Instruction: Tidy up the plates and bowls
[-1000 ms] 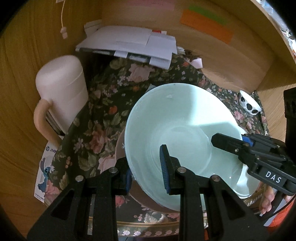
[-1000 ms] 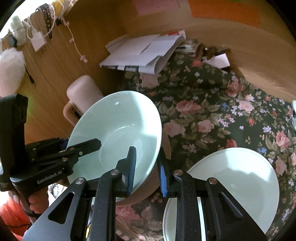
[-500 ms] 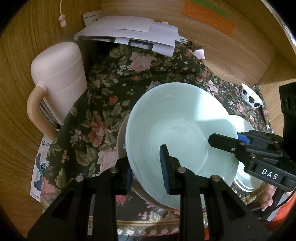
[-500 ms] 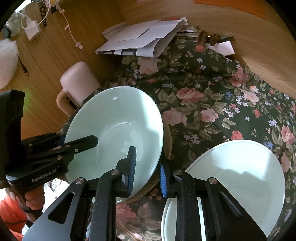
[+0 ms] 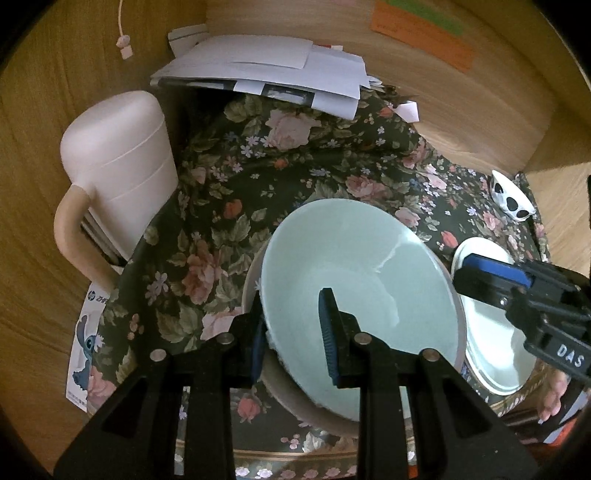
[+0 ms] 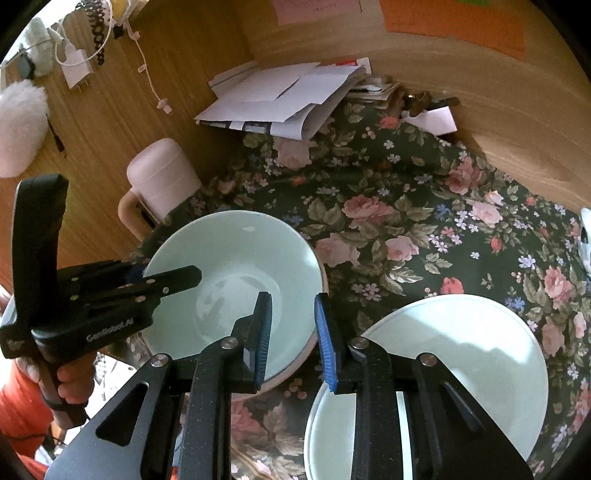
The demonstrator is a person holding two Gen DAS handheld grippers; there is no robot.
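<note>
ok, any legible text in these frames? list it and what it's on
"DAS": right gripper body, seen from the left wrist.
"GenRobot.AI": left gripper body, seen from the right wrist.
Orange note and pink note on the wall: writing too blurred.
Stitch leaflet: logo and print too small.

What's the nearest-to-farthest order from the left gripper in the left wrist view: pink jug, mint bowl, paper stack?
From the left gripper:
1. mint bowl, its rim between the fingers.
2. pink jug, upper left, beside the cloth.
3. paper stack, at the far wall.
</note>
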